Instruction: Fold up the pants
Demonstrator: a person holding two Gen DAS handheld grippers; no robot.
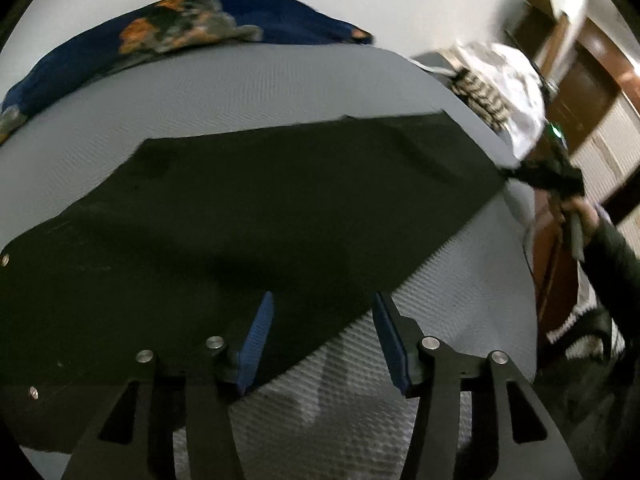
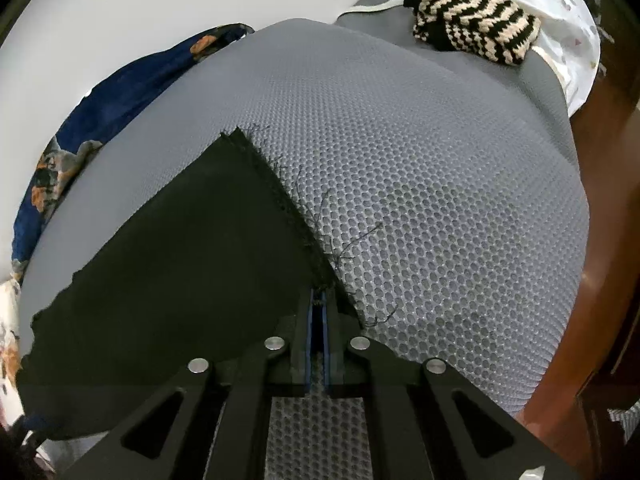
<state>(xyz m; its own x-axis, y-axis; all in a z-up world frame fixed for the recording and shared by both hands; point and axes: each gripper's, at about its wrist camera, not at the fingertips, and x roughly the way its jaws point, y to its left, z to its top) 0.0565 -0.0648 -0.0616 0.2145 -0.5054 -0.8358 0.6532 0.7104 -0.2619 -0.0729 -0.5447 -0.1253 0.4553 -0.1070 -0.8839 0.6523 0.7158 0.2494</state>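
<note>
Black pants lie spread flat on a grey mesh mattress. My left gripper is open, its blue pads on either side of the pants' near edge, just above the cloth. In the right wrist view my right gripper is shut on the frayed hem corner of the pants, low on the mattress. The right gripper also shows in the left wrist view, at the pants' far right corner, held by a hand.
A blue floral cloth lies along the mattress's far edge against a white wall. A black-and-cream striped knit and a white cloth lie at the far right. Brown wooden furniture stands right of the bed.
</note>
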